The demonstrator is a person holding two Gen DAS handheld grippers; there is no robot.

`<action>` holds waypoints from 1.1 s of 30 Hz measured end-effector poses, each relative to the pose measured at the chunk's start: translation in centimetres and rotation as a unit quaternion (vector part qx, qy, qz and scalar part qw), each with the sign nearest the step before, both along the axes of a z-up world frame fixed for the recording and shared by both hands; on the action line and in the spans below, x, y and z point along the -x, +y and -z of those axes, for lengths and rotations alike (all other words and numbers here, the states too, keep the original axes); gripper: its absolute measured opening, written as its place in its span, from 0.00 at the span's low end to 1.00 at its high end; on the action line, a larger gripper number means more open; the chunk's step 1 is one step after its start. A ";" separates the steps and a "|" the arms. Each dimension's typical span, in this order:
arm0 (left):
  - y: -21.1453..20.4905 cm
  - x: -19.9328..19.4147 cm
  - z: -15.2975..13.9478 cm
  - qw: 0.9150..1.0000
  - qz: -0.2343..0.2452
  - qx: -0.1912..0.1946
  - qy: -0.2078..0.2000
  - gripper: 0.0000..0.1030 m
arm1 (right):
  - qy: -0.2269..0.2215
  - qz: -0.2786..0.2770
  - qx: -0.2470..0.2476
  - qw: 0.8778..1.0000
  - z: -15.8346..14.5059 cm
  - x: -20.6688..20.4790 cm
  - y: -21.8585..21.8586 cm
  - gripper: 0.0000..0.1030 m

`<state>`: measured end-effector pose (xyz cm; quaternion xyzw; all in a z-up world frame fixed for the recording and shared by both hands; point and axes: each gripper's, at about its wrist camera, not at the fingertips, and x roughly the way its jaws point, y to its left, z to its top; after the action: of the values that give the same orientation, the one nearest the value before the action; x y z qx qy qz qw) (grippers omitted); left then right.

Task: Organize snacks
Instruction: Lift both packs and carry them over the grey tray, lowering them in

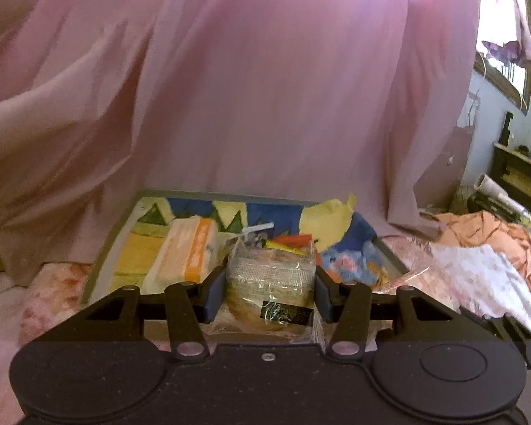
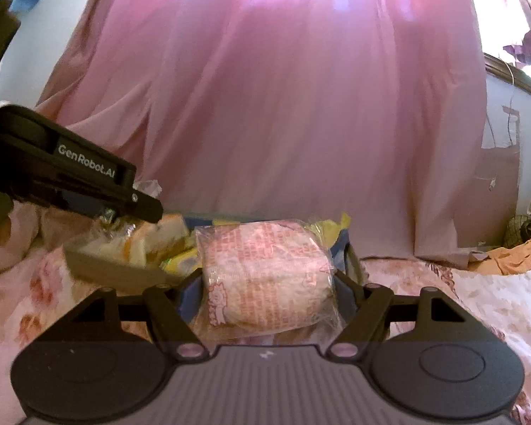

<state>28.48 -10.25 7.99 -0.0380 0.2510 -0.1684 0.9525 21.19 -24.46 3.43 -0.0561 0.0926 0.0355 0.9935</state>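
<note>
Gripping two wrapped snacks over bed: my left gripper [image 1: 270, 288] fingers pinch clear-wrapped bun [image 1: 270, 279]; right gripper [image 2: 267, 292] fingers clamp pink-printed pack [image 2: 265, 276], wider. Tray [image 1: 99, 269] beyond fingertips. Both soft, light, slippery film; hold mid-body, gently.

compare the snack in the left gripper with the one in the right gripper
The left gripper pinches a clear-wrapped snack with a black label; the right gripper pinches a red-printed snack, which looks wider between its jaws. Both are clear plastic packets held in front of the tray.
</note>
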 end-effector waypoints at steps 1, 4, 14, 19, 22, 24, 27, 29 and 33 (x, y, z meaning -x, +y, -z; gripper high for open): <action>-0.1 -0.8 -0.1 1.000 0.000 0.003 0.004 0.52 | -0.001 -0.002 -0.007 1.000 -0.3 -0.5 -0.2 0.75; -0.6 -3.1 -0.2 1.000 0.000 0.006 0.014 0.52 | -0.003 -0.012 -0.005 1.000 -1.1 -2.1 -0.8 0.75; -2.2 -8.6 1.1 1.000 -0.016 0.005 0.018 0.52 | 0.034 -0.025 -0.013 0.999 -1.6 -7.7 -2.1 0.75; -3.1 -10.0 2.4 1.000 -0.013 -0.001 0.026 0.52 | 0.063 0.000 -0.050 0.997 -1.2 -9.9 -3.2 0.75; -3.4 -10.4 3.0 0.999 -0.012 -0.004 0.033 0.52 | 0.077 0.010 -0.061 0.995 -0.7 -11.1 -3.5 0.75; -3.5 -10.7 3.3 0.999 -0.013 -0.007 0.036 0.52 | 0.084 0.015 -0.063 0.994 -0.4 -11.3 -3.8 0.75; -3.7 -11.0 3.7 0.999 -0.014 -0.007 0.040 0.52 | 0.086 0.016 -0.064 0.994 -0.2 -11.6 -3.8 0.75; -3.9 -11.1 3.9 0.999 -0.013 -0.010 0.041 0.52 | 0.084 0.018 -0.060 0.994 -0.1 -11.7 -3.7 0.75; -4.1 -11.2 4.1 0.999 -0.013 -0.012 0.042 0.53 | 0.083 0.019 -0.059 0.995 -0.1 -12.0 -3.7 0.76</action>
<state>39.64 -14.39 3.87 -0.0367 0.2921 -0.1512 0.9437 33.19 -28.13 3.50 0.0080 0.1739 0.0264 0.9844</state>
